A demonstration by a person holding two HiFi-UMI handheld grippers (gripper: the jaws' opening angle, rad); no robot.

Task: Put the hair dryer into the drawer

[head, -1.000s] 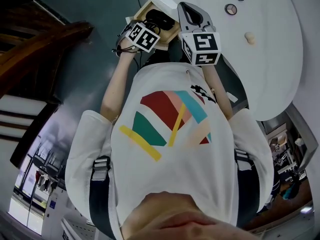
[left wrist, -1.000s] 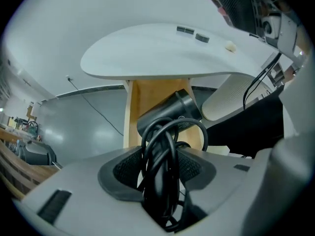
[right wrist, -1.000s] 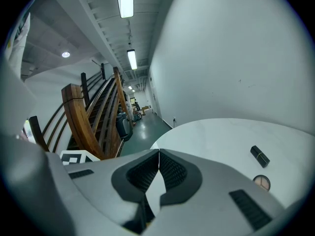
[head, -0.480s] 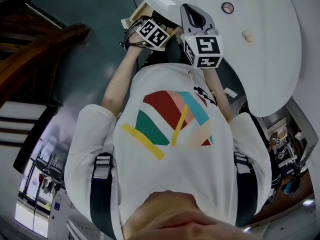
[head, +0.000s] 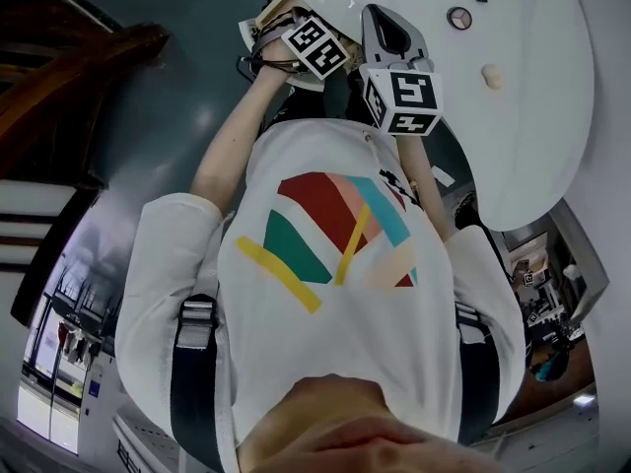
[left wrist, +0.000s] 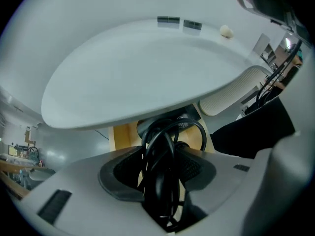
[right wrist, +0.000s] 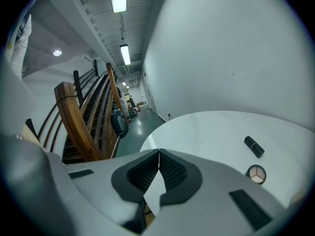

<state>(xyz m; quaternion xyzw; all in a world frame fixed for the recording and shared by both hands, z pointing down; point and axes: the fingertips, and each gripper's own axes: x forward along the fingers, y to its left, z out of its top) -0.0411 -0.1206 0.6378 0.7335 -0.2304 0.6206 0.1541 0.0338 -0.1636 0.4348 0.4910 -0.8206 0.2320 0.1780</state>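
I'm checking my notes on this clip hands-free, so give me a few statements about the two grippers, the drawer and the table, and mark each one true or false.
1. The left gripper has a bundle of the hair dryer's black cord between its jaws. True.
2. The right gripper has its jaws wide apart. False: they are together, with nothing between them.
3. The wooden drawer shows below the edge of the white table. True.
4. The round compact lies inside the drawer. False: it lies on the white table, near a small black stick.
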